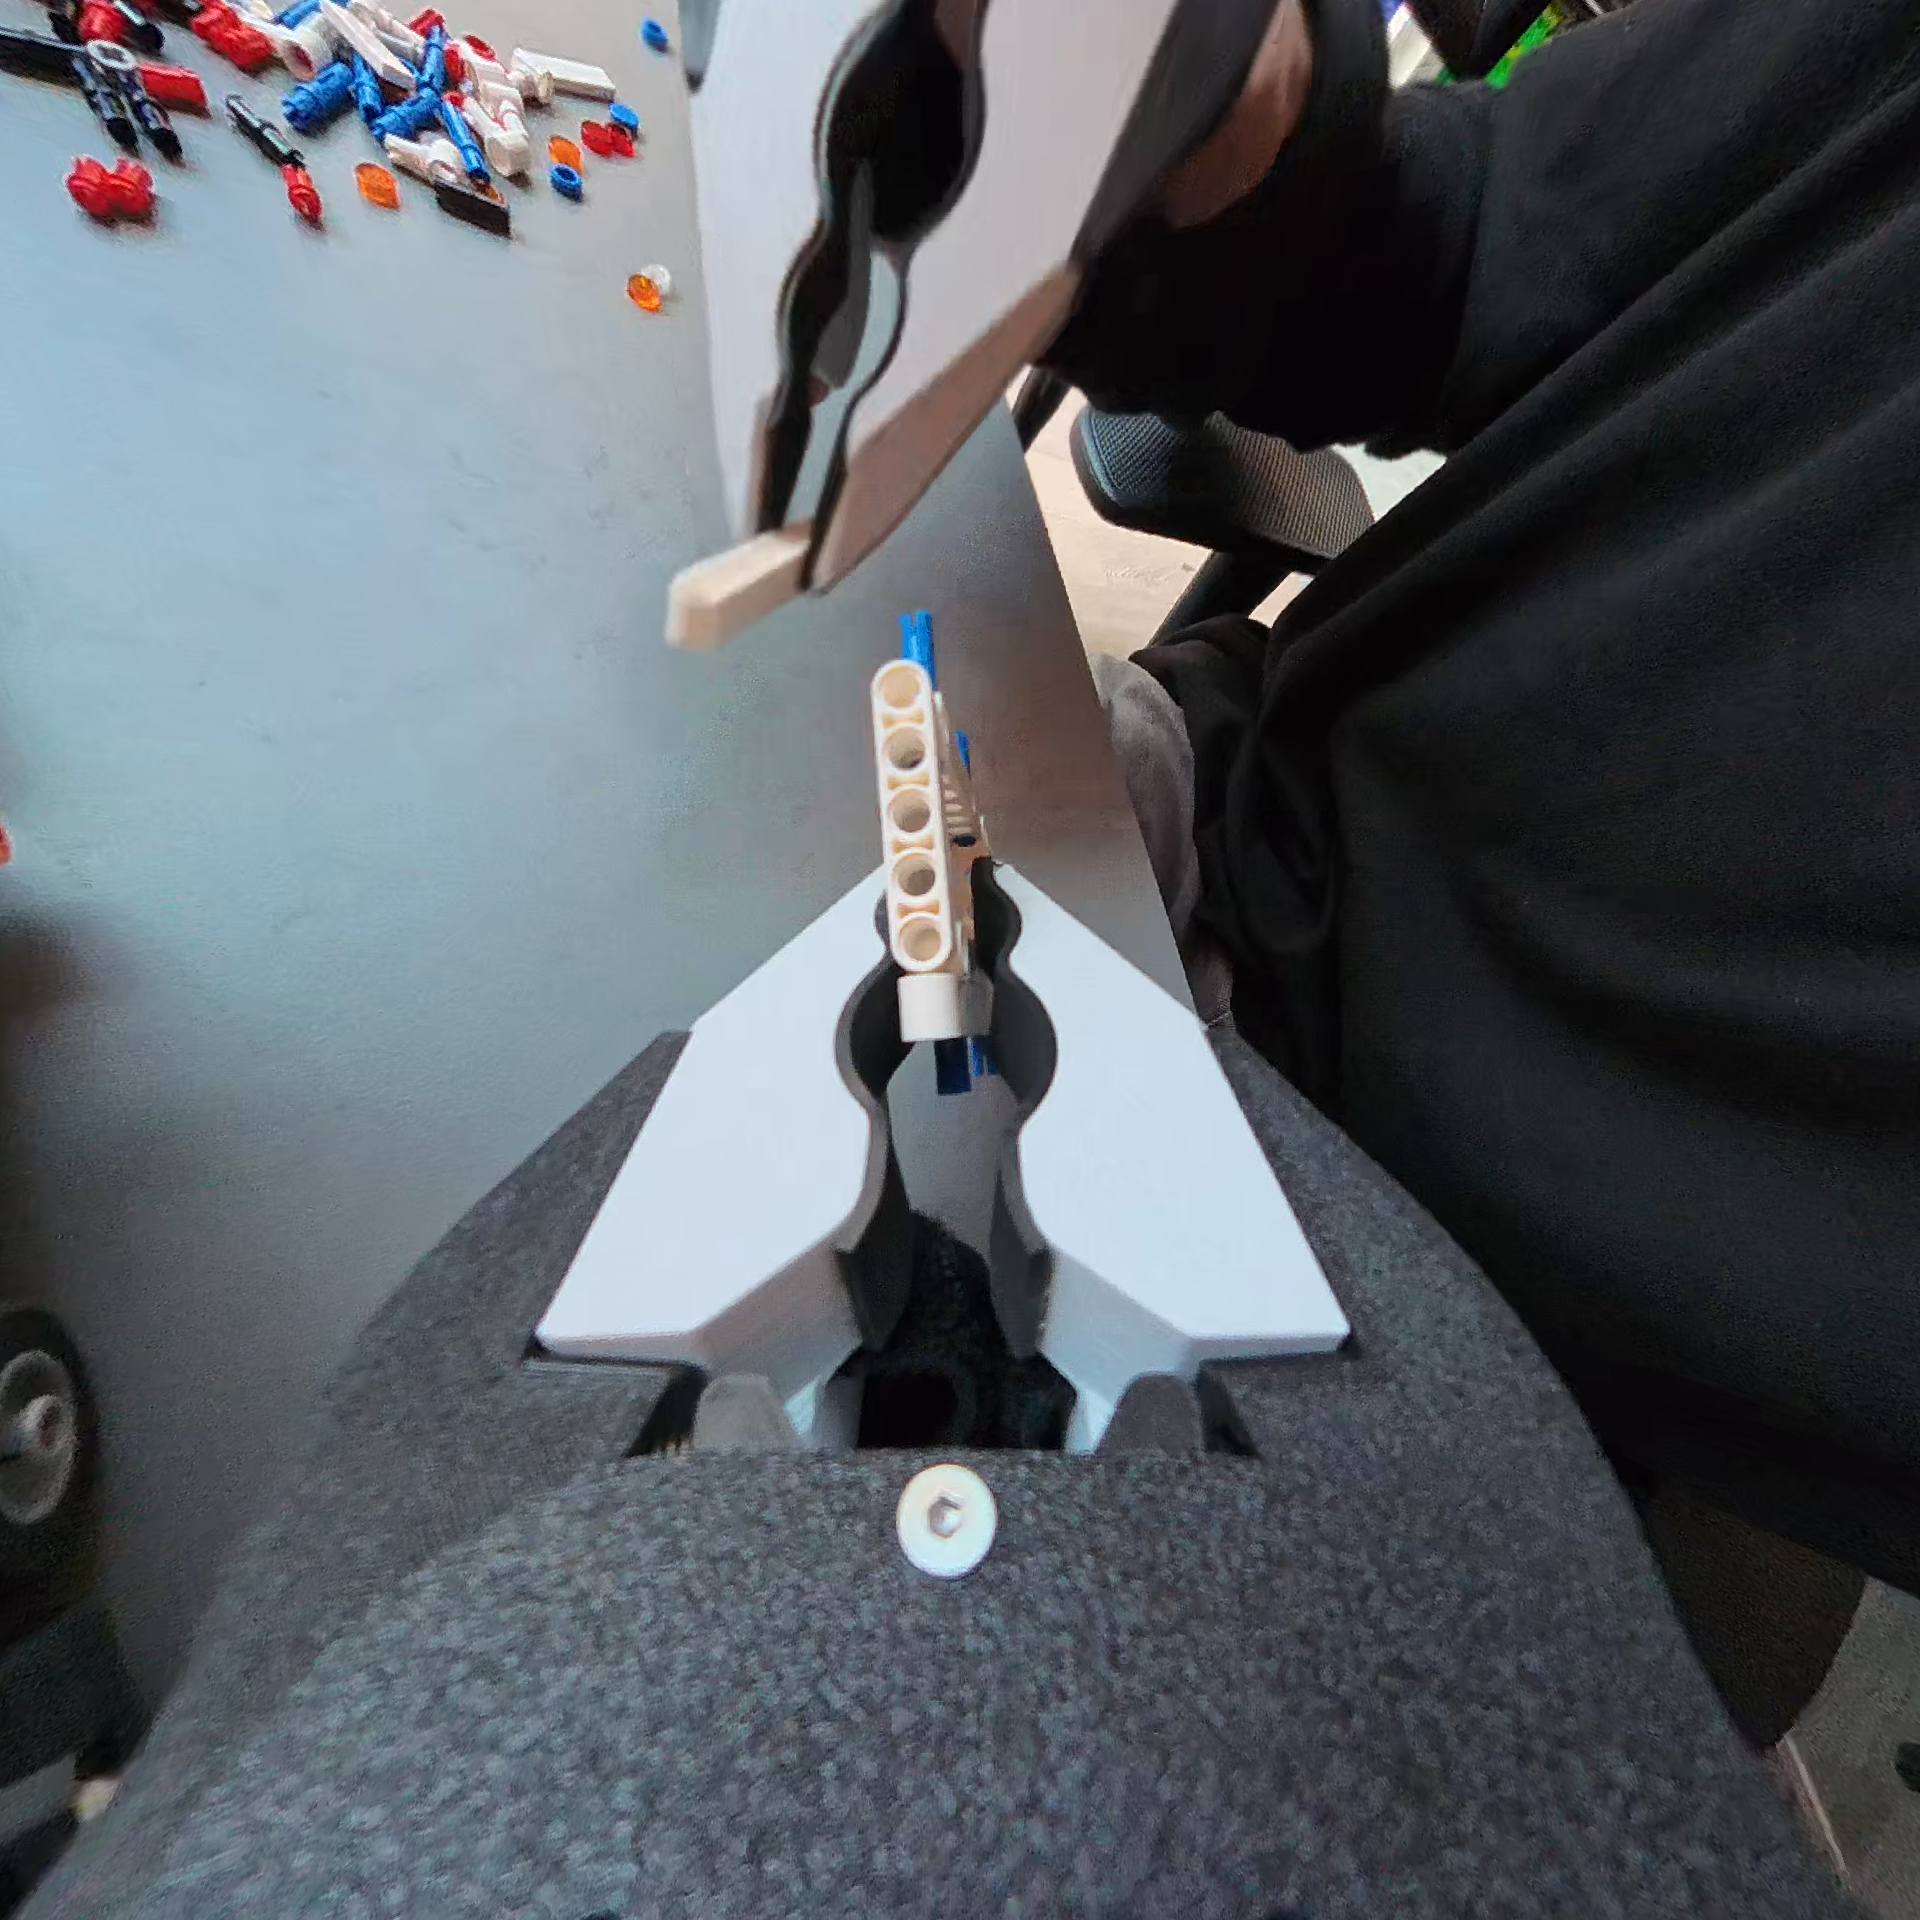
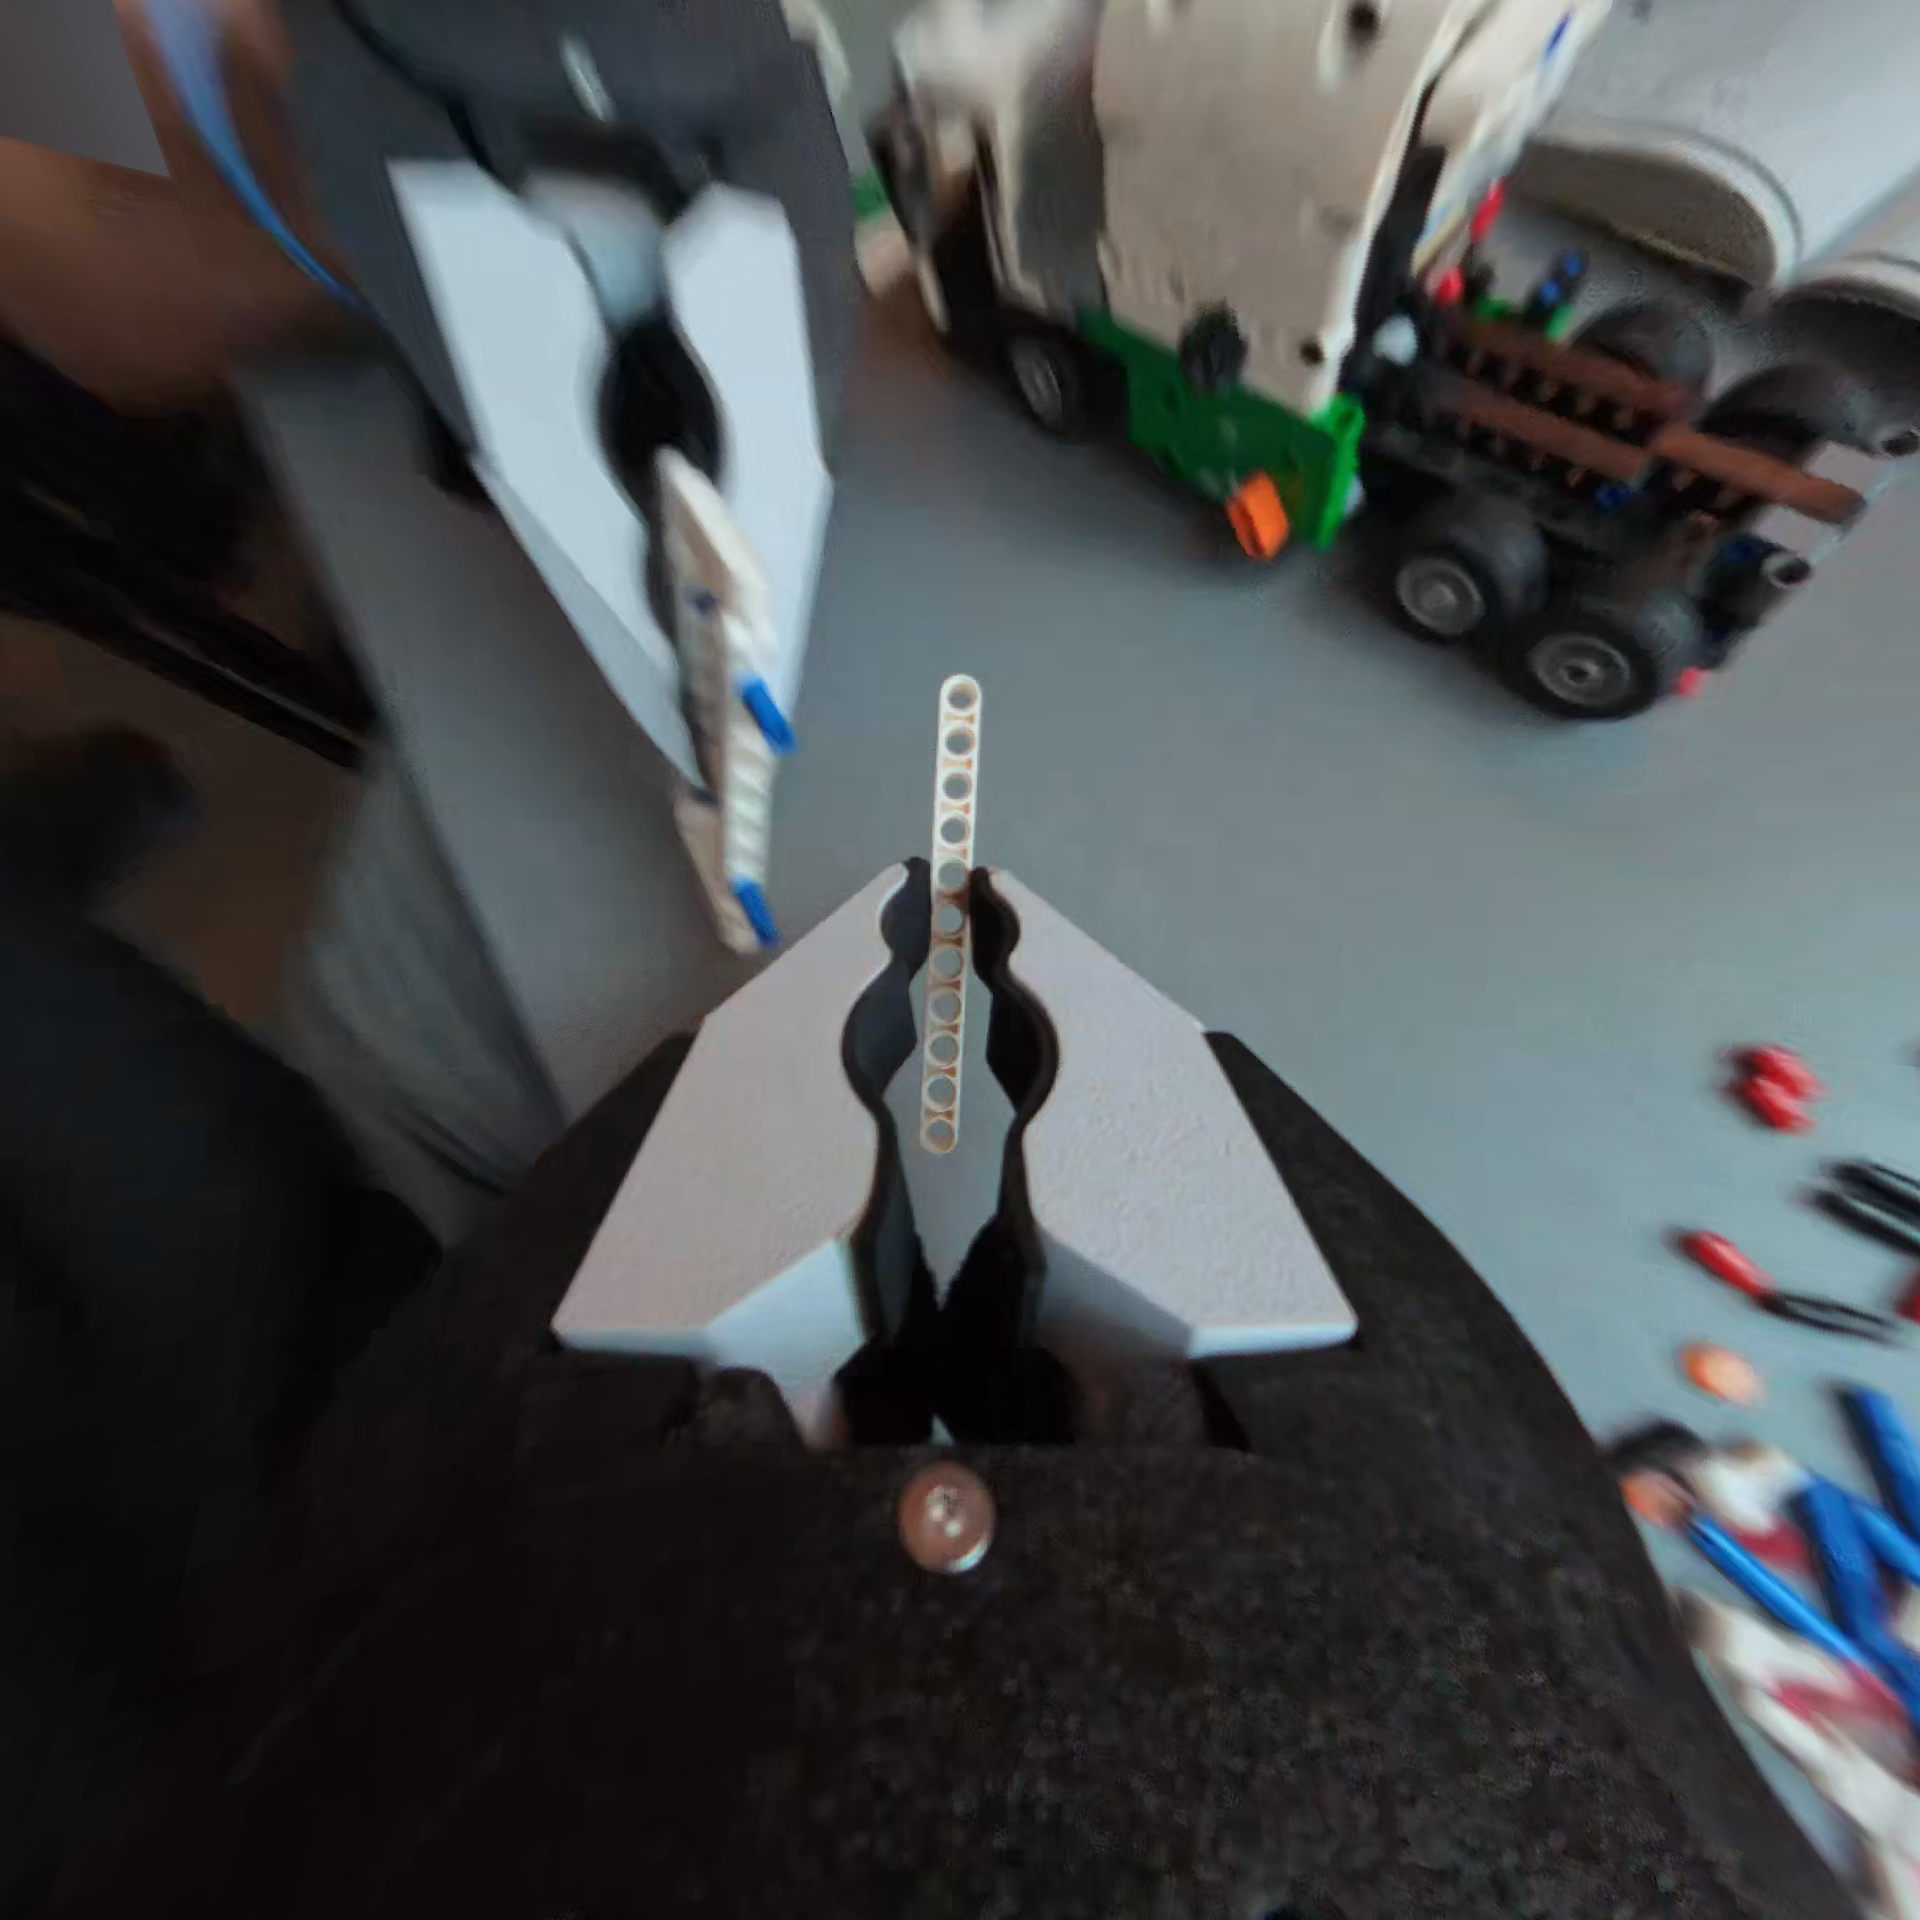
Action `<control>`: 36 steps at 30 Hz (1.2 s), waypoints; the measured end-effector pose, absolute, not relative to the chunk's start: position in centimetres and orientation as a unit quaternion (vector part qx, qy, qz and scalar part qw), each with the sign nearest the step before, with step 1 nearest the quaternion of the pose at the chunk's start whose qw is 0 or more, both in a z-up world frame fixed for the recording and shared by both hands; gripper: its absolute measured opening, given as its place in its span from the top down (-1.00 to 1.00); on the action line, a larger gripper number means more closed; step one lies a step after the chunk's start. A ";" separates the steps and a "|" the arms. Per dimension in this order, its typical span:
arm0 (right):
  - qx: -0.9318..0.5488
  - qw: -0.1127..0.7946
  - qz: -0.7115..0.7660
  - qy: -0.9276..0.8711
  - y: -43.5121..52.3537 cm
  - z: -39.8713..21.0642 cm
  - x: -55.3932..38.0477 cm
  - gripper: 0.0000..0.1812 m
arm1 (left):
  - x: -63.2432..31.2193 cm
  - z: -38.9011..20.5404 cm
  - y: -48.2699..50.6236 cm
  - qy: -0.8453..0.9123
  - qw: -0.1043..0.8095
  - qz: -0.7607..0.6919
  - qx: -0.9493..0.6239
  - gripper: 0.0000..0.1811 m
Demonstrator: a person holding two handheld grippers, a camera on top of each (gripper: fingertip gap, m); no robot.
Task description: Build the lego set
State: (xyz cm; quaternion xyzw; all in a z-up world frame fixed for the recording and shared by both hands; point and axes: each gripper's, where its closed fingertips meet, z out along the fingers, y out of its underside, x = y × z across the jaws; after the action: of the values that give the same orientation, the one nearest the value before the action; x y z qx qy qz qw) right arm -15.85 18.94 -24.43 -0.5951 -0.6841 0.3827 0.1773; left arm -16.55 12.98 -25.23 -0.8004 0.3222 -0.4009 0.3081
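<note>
My left gripper (image 1: pixel 951 914) is shut on a small white assembly (image 1: pixel 920 831) of holed beams with blue pins, held upright above the grey table (image 1: pixel 364 623). My right gripper (image 2: pixel 951 873) is shut on a long thin white holed beam (image 2: pixel 954 790), which sticks out past the fingertips. In the left wrist view the right gripper (image 1: pixel 800 551) hangs above the assembly with its beam's end (image 1: pixel 738 597) pointing left. In the right wrist view the left gripper (image 2: pixel 717 769) and its assembly (image 2: pixel 732 748) sit blurred just left of my beam, a short gap apart.
A pile of loose red, blue, white and black pieces (image 1: pixel 332 94) lies at the table's far left, also at the right edge (image 2: pixel 1808 1507). A built truck model (image 2: pixel 1351 364) in white, green and black stands behind. A person in black (image 1: pixel 1558 727) sits by the table edge.
</note>
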 end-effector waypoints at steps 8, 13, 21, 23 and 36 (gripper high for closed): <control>-0.562 0.090 0.628 -0.530 16.5 -22.2 -16.1 0.94 | -16.0 -25.2 13.3 0.288 0.301 -0.448 -0.791 0.93; -0.561 0.070 0.649 -0.509 16.5 -21.7 -16.1 0.93 | -16.0 -24.9 13.7 0.267 0.303 -0.459 -0.791 0.93; -0.559 0.088 0.655 -0.501 16.8 -21.4 -16.1 0.93 | -16.1 -24.9 13.9 0.263 0.303 -0.463 -0.790 0.93; -0.555 0.085 0.653 -0.507 16.5 -21.5 -15.9 0.93 | -16.2 -25.0 14.0 0.258 0.302 -0.461 -0.793 0.93; -0.563 0.091 0.633 -0.523 16.5 -22.2 -16.3 0.93 | -16.2 -25.2 14.0 0.256 0.296 -0.460 -0.797 0.93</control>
State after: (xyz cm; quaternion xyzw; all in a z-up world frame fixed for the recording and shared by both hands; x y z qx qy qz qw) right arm -16.32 16.45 -22.19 -0.5632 -0.5228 0.6334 0.0913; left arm -16.22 14.04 -25.19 -0.7970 0.2562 -0.4599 0.2962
